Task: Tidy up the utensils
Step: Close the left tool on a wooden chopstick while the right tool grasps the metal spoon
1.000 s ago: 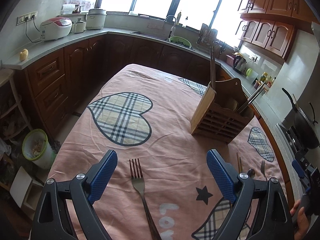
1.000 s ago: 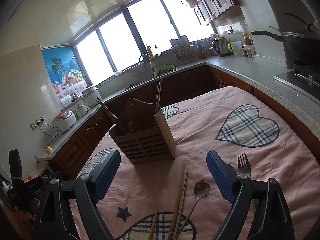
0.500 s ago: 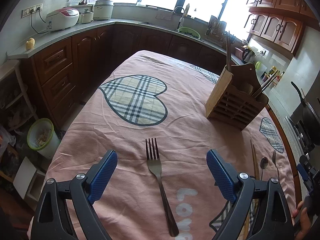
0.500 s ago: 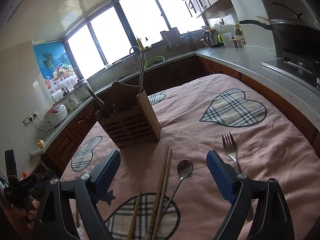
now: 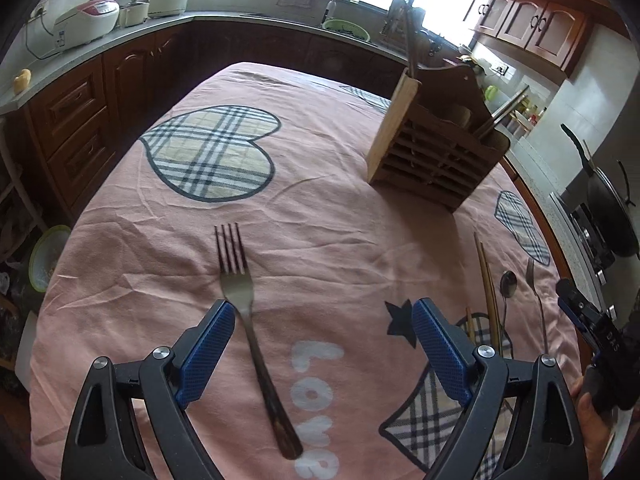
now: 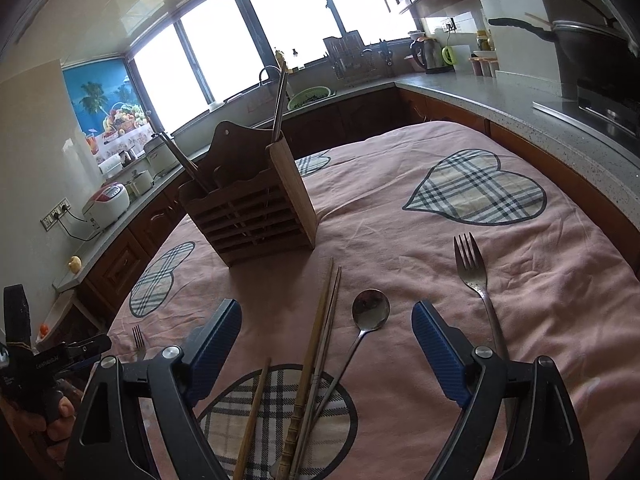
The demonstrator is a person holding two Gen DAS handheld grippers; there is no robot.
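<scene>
A metal fork [image 5: 250,328] lies on the pink tablecloth, its handle between the fingers of my open left gripper [image 5: 323,322], close to the left finger. A wooden utensil holder [image 5: 434,152] stands further back right, with chopsticks in it; it also shows in the right wrist view [image 6: 256,208]. My open right gripper [image 6: 326,322] hovers over wooden chopsticks [image 6: 316,344] and a spoon [image 6: 366,320]. A second fork [image 6: 476,288] lies just right of its right finger.
The table [image 5: 320,200] is covered by a pink cloth with plaid hearts. Kitchen counters and dark cabinets [image 5: 80,120] surround it. A wok on a stove [image 5: 608,216] is at the right. A bin [image 5: 44,256] stands on the floor at the left.
Both grippers have tilted down and moved closer to the table. The left fork now reaches between the left fingers. The chopsticks and spoon sit larger between the right fingers.
</scene>
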